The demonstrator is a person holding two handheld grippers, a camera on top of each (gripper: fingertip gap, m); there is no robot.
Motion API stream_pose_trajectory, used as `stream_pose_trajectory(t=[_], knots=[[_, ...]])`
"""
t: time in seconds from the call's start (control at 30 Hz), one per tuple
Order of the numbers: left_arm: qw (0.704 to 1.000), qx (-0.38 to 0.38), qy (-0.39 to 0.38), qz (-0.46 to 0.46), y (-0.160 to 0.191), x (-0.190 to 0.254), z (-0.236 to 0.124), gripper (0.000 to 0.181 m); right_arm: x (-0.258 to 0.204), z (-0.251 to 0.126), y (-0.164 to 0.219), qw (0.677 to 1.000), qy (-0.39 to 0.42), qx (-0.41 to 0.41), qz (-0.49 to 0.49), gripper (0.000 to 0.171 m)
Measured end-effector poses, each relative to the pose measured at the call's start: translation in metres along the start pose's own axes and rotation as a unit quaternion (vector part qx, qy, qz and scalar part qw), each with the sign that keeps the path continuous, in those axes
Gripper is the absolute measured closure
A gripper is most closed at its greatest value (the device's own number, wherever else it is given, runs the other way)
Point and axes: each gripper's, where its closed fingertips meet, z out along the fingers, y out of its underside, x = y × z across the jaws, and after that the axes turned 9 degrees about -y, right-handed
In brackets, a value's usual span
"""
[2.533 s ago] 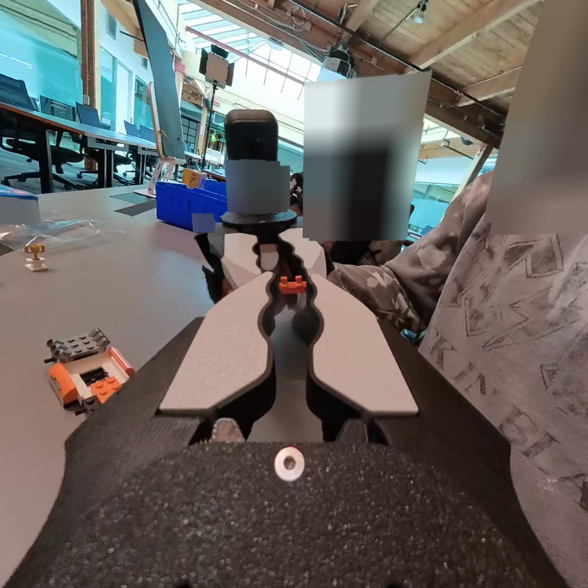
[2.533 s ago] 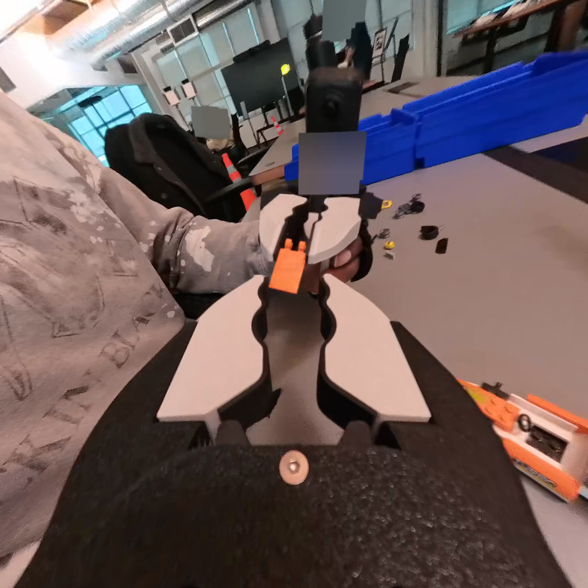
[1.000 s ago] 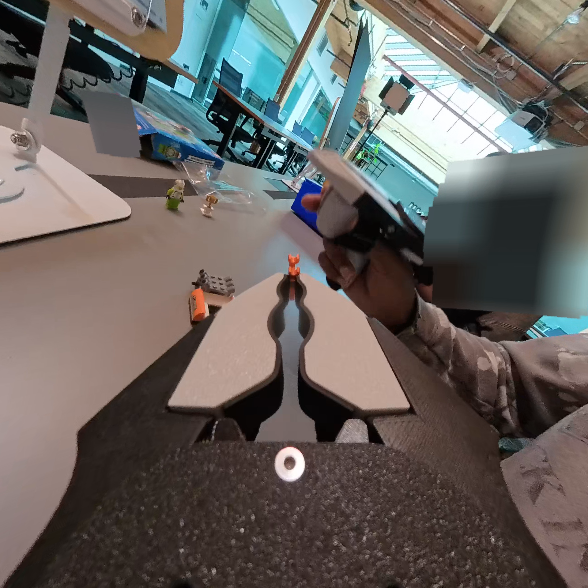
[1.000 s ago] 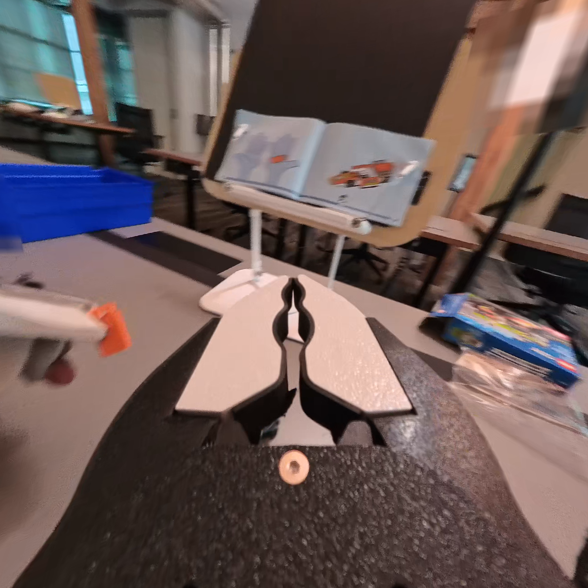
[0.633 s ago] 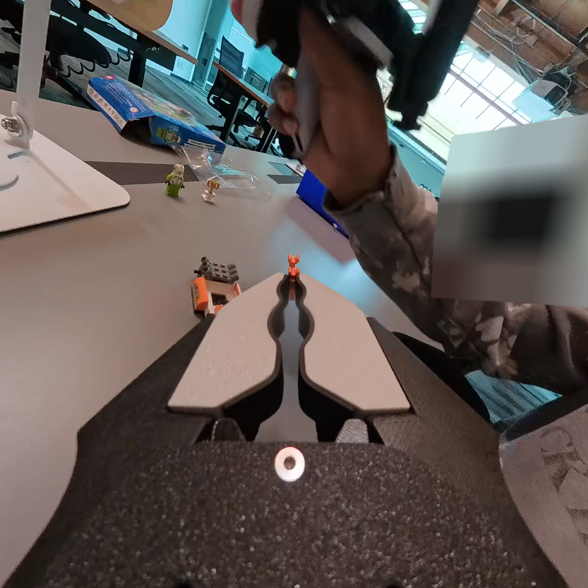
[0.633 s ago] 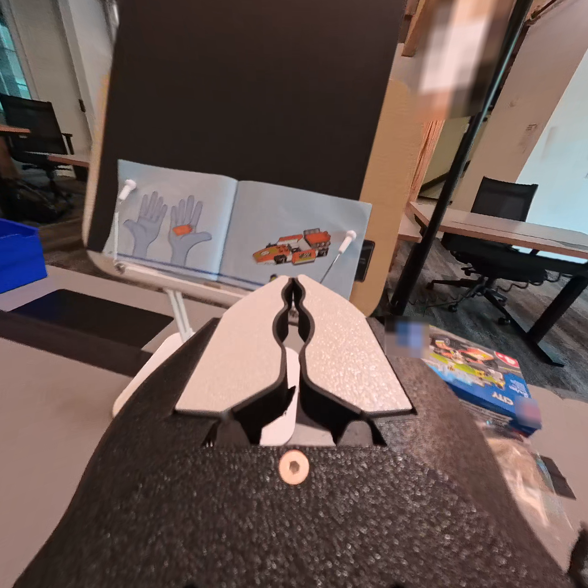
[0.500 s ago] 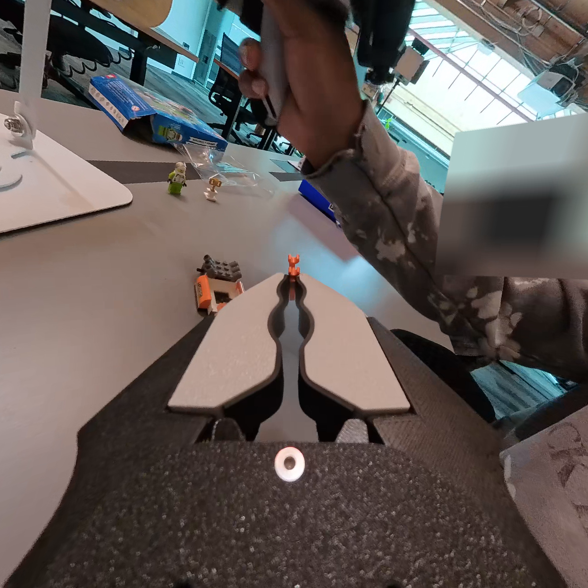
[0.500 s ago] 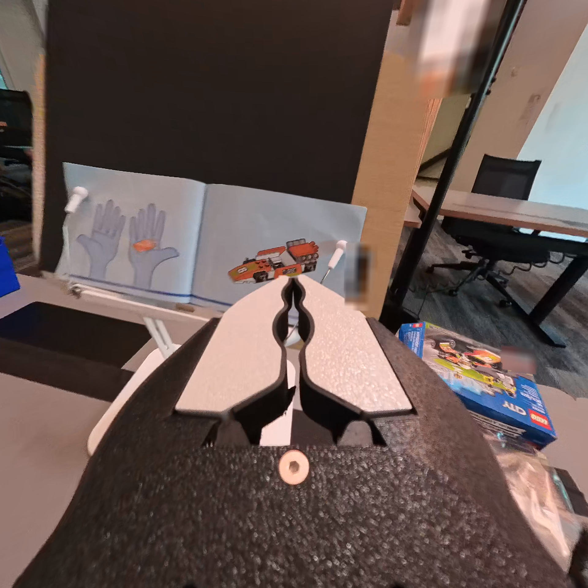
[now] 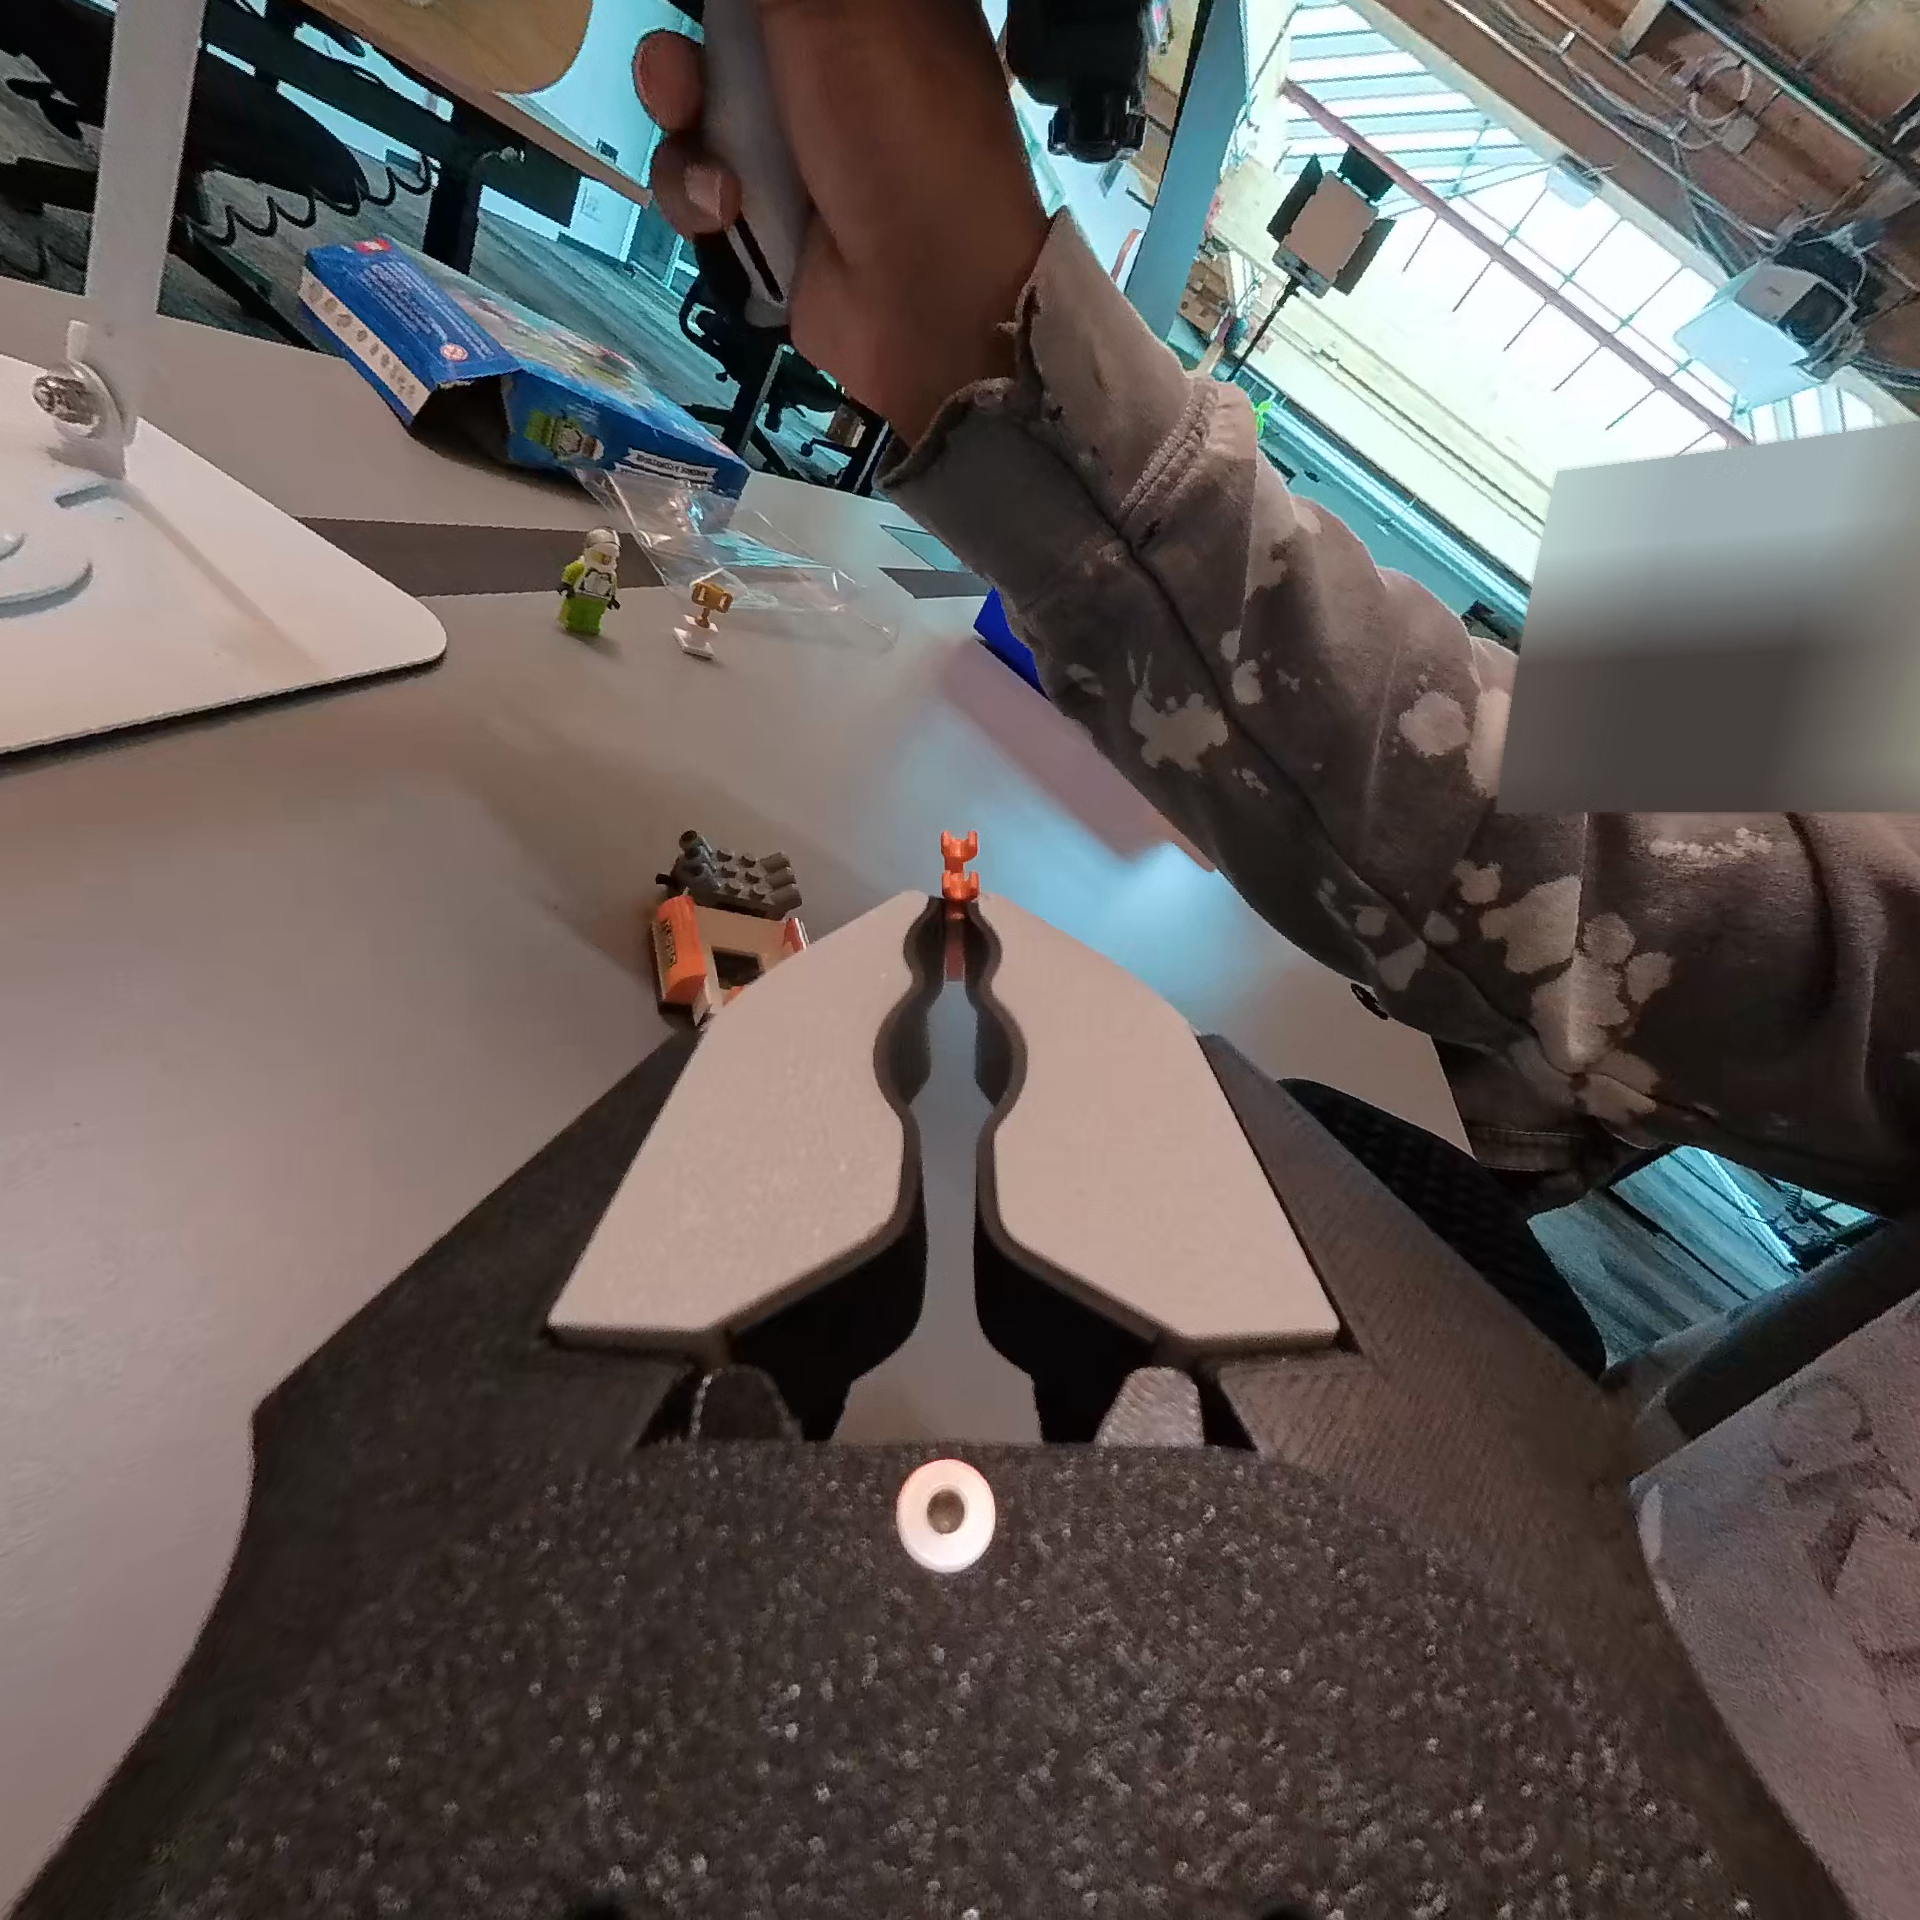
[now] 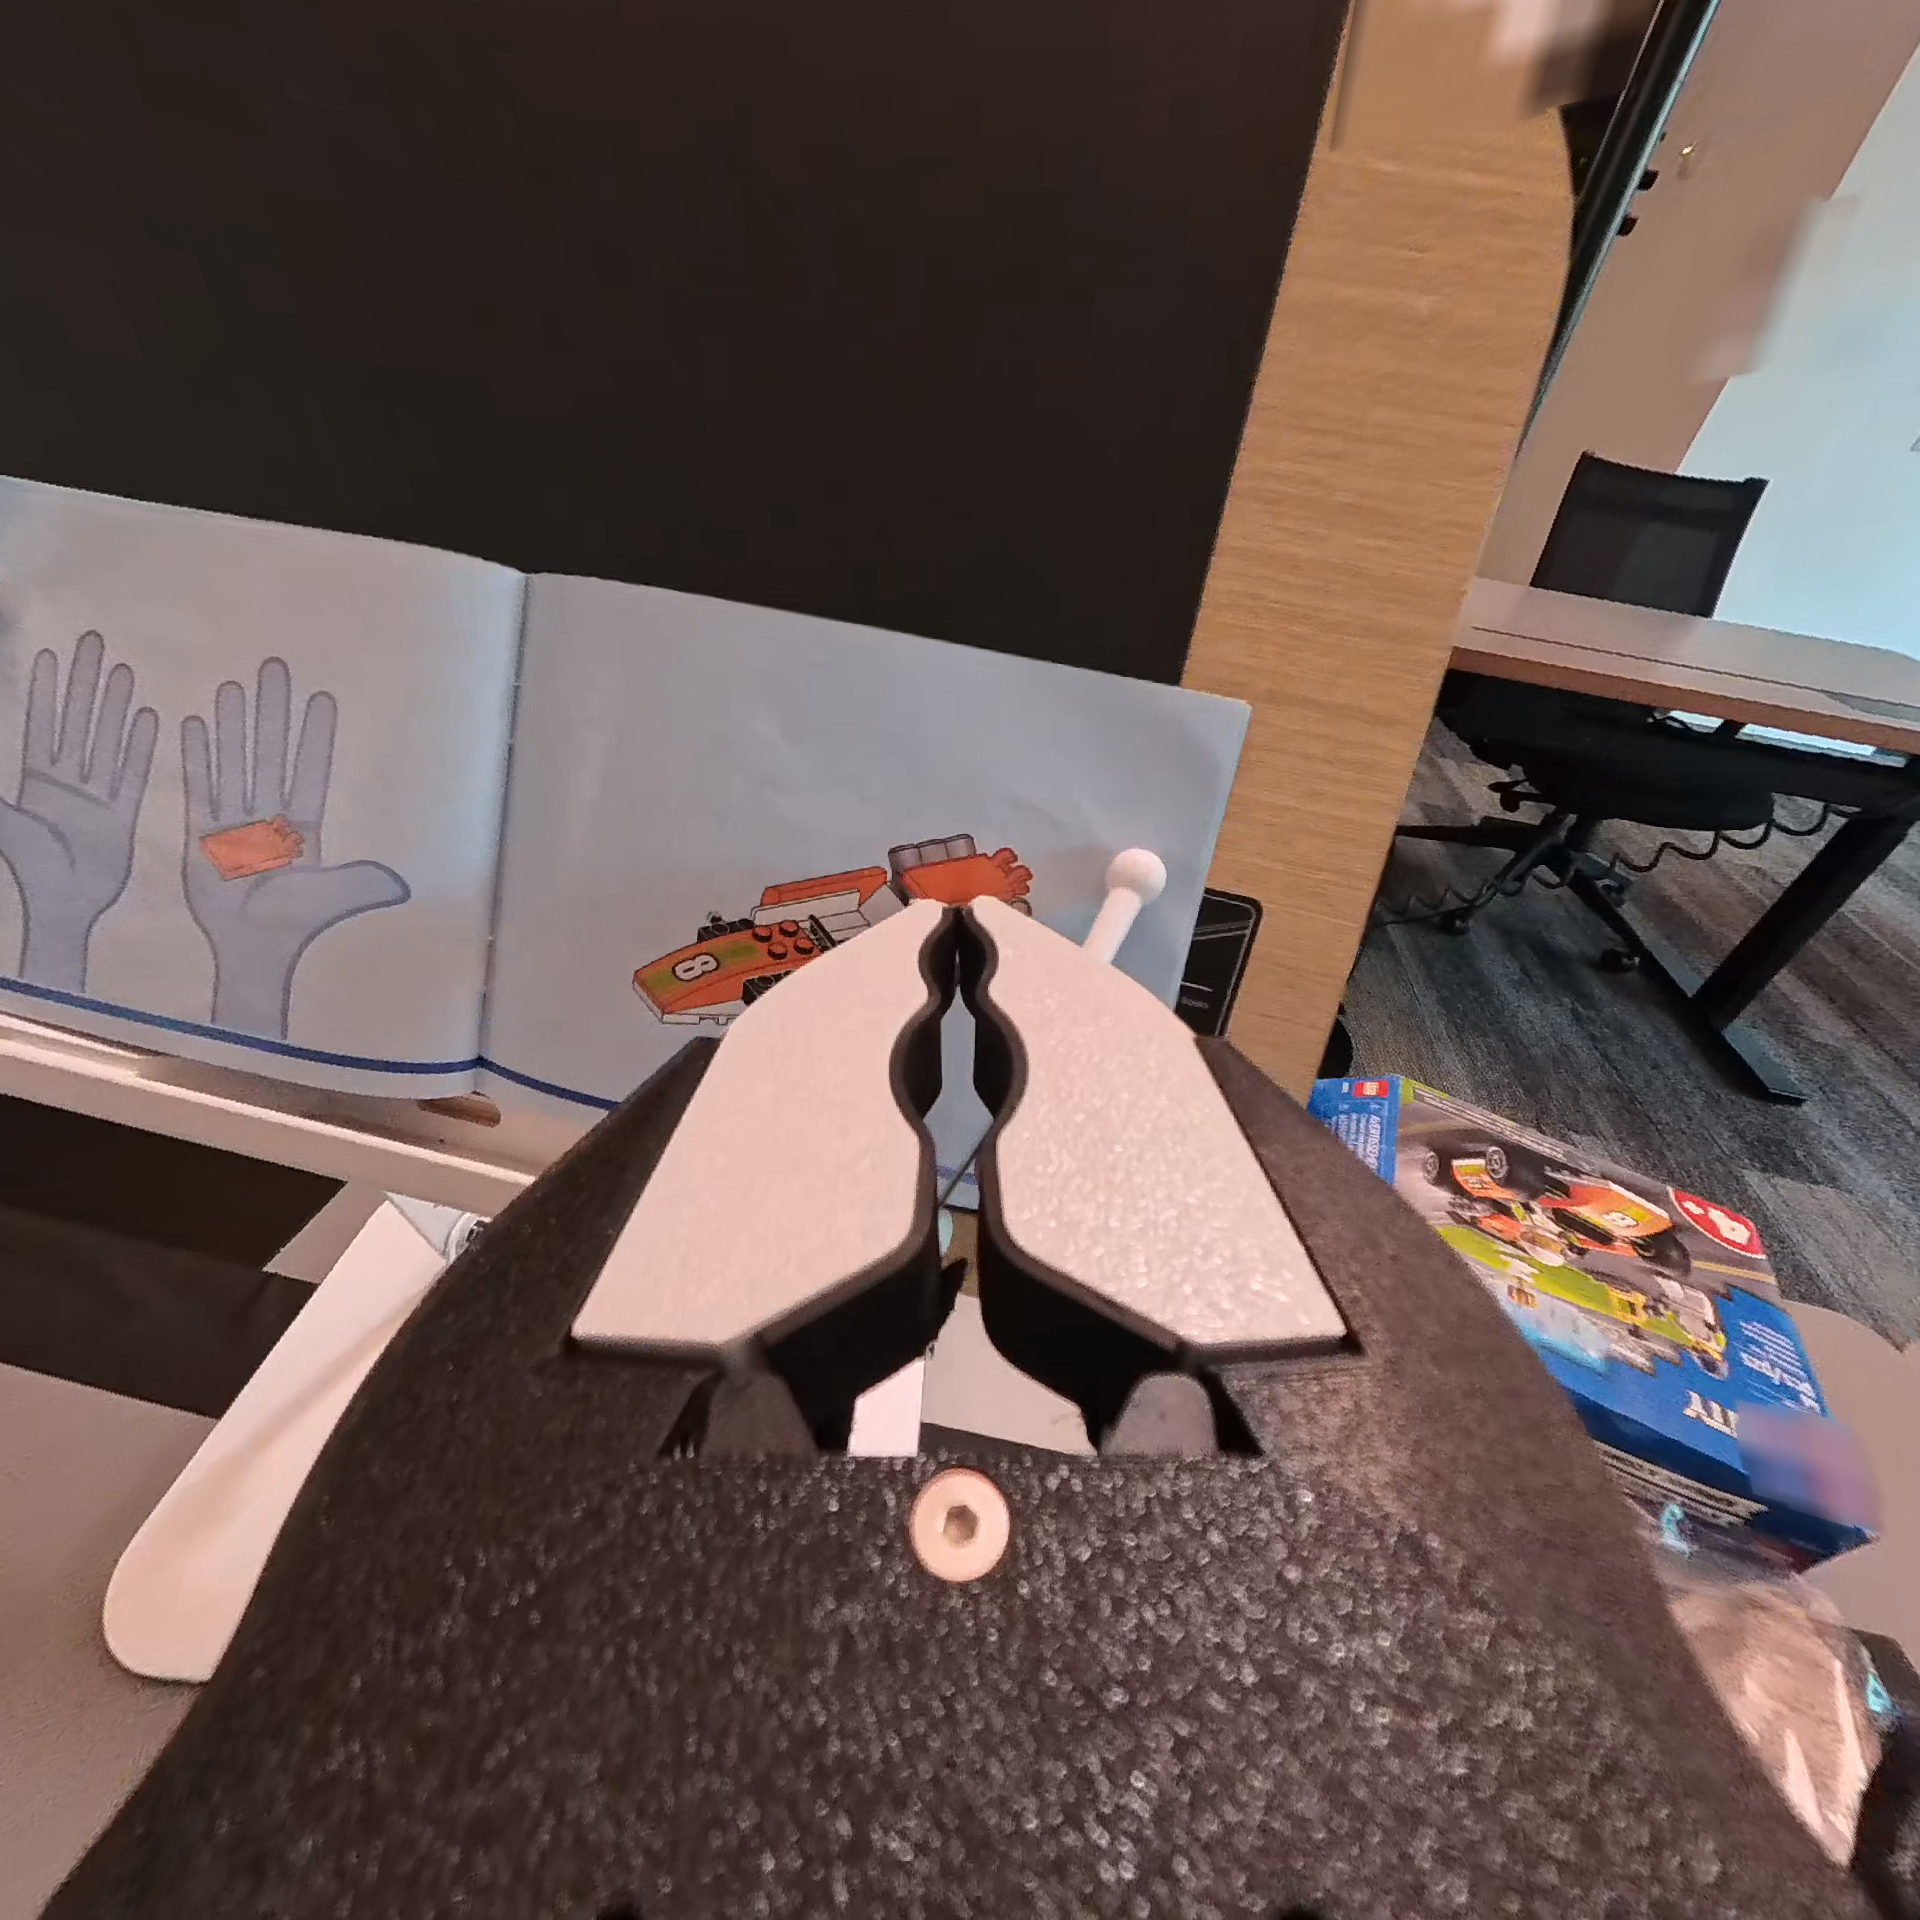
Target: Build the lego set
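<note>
Left wrist view: left tool (image 9: 958, 902) grips orange piece (image 9: 957, 865); right tool (image 10: 957, 914) clenched, empty; blue printed box (image 10: 1621, 1314) beside.

Ahead-left of the left gripper (image 9: 958, 902) the grey table (image 9: 312, 935) lies open, broken only by the half-built car (image 9: 722, 930) just beside its tips. The person's sleeve (image 9: 1247, 665) bars the way ahead-right. In front of the right gripper (image 10: 956, 914) the instruction booklet (image 10: 623, 831) on its stand blocks passage; the blue box (image 10: 1558, 1299) crowds its right.
</note>
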Motion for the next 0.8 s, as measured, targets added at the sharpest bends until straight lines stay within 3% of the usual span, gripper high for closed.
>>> stream_pose_trajectory(t=[0.5,0.8], knots=[[1.000,-0.003,0.006,0.002,0.001,0.002,0.001,0.178,-0.010,-0.009,0.003,1.000,-0.007,0.002,-0.004,0.171],[1.000,-0.007,0.009,0.008,0.003,0.006,0.002,0.179,-0.064,-0.018,0.007,0.998,-0.051,0.001,-0.039,0.171]])
